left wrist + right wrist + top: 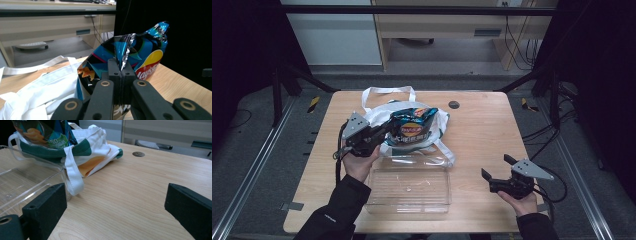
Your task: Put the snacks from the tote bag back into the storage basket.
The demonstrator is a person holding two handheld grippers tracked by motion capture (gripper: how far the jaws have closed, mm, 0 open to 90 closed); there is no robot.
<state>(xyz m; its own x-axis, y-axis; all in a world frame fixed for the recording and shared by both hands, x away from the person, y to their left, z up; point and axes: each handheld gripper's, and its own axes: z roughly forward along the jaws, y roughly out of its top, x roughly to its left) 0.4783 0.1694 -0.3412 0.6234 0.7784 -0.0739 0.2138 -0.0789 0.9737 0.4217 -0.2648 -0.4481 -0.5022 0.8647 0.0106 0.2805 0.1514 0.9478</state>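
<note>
A blue Lay's chip bag (414,127) hangs above a white tote bag (384,112) with green trim at the back middle of the table. My left gripper (388,131) is shut on the bag's crimped edge; in the left gripper view the foil seam (122,53) is pinched between the jaws (121,75). My right gripper (494,169) stands open at the front right, jaws wide apart over bare wood (117,207), holding nothing. The chip bag (40,132) and the tote (92,147) lie ahead of it at the left.
A clear plastic bin (409,187) sits at the front middle, below the tote; its wall (30,172) is beside my right gripper's left jaw. A round hole (454,104) marks the table's back. Black frame posts flank the table.
</note>
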